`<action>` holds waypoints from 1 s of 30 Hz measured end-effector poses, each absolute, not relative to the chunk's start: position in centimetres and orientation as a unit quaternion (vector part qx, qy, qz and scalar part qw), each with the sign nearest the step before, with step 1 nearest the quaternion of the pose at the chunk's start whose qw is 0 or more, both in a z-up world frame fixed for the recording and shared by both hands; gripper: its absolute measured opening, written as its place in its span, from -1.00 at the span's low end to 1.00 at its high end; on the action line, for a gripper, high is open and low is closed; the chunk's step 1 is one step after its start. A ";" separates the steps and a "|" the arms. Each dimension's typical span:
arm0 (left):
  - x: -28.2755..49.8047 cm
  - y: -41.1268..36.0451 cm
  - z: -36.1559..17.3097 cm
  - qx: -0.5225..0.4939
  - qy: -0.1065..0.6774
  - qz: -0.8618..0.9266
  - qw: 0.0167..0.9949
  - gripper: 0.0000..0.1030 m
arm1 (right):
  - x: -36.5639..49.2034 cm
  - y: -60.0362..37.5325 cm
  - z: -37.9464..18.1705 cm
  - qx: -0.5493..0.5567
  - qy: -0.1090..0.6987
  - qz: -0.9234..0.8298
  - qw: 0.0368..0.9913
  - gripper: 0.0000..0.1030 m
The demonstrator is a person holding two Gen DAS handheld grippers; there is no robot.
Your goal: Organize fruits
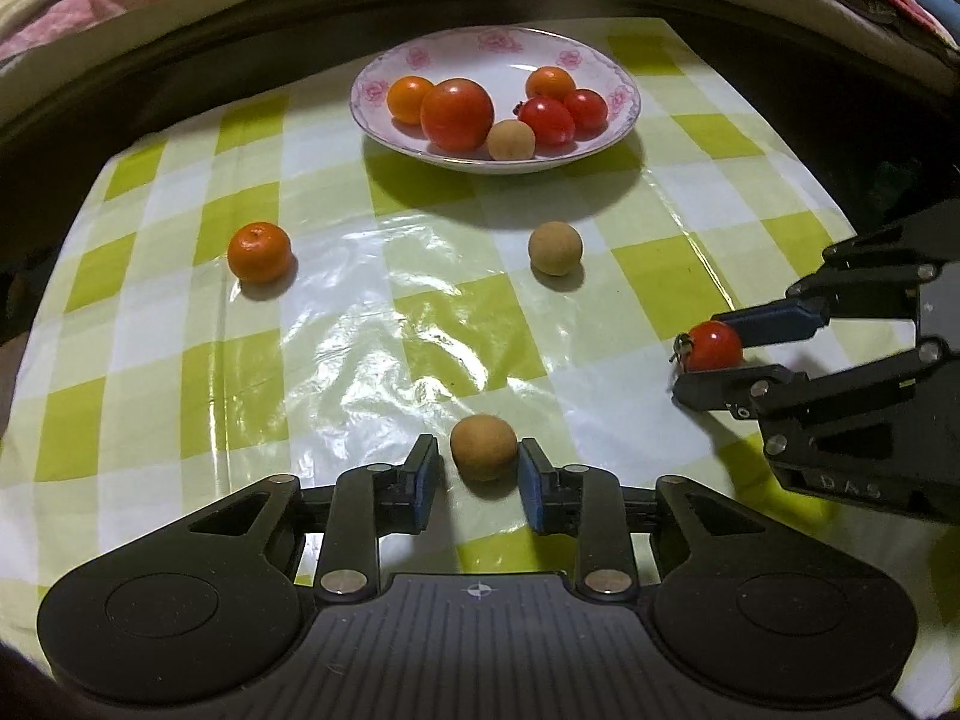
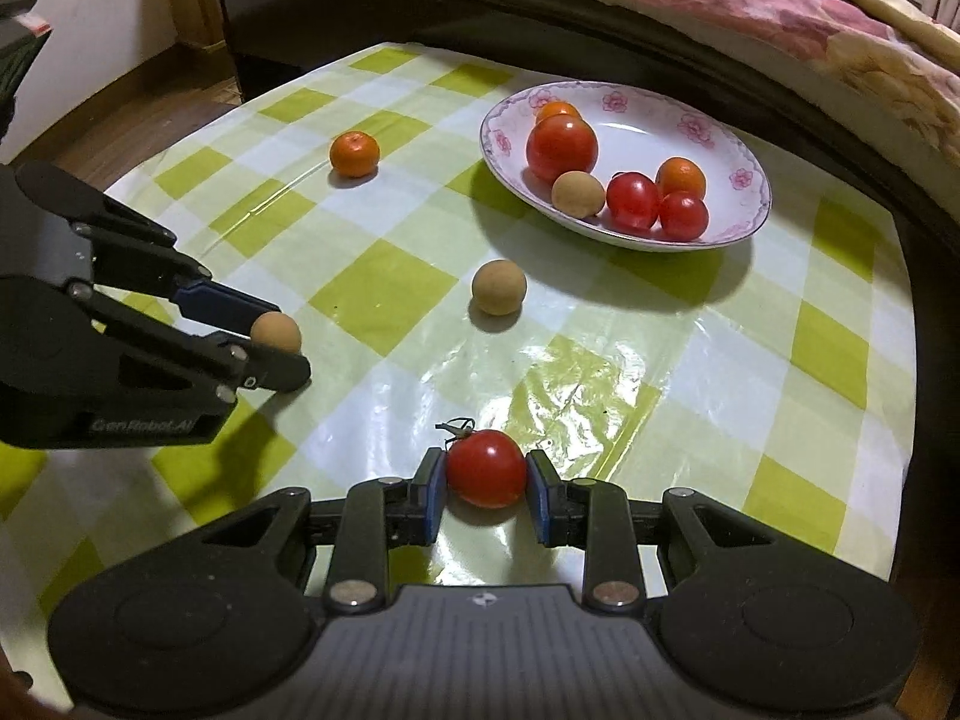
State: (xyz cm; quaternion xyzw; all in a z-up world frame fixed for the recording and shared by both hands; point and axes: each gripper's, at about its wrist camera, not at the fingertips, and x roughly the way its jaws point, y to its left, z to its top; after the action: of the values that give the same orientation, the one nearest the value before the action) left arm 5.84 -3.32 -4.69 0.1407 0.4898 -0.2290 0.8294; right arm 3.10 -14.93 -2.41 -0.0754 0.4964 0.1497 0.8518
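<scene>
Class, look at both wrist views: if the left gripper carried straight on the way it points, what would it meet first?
The left gripper, shut on a tan fruit, points steeply down, so it would probably meet the checked tablecloth first, short of the loose tan fruit; depth is unclear.

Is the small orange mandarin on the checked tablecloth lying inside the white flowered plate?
No, the small orange mandarin lies apart from the white flowered plate.

checked table [image 2: 384, 276] beside quilted bed [image 2: 780, 6]
</scene>
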 end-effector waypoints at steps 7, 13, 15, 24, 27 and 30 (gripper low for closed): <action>5.9 -3.1 -4.8 0.137 0.487 -0.232 0.831 -0.08 | 3.3 -15.3 -2.3 -0.067 0.497 0.151 0.852 -0.12; 6.7 -4.0 -4.9 0.134 0.480 -0.241 0.833 -0.01 | 3.5 -15.5 -2.1 -0.062 0.492 0.150 0.855 -0.07; 6.8 -4.5 -4.9 0.137 0.477 -0.247 0.832 0.00 | 3.7 -15.7 -2.2 -0.060 0.491 0.148 0.856 -0.06; 7.0 -4.9 -5.2 0.141 0.482 -0.251 0.828 0.02 | 4.4 -15.9 -2.6 -0.062 0.492 0.152 0.855 -0.13; 7.1 -4.6 -5.2 0.135 0.483 -0.251 0.828 -0.02 | 4.5 -15.8 -2.7 -0.065 0.491 0.154 0.855 -0.20; 7.2 -4.7 -5.1 0.136 0.484 -0.248 0.828 -0.16 | 4.7 -15.6 -2.6 -0.067 0.492 0.155 0.854 -0.29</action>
State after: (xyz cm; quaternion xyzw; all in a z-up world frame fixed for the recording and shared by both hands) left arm 7.17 -4.70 -5.07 0.1359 0.4845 -0.2480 0.8279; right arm 4.73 -15.63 -2.63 -0.0670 0.4924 0.1550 0.8539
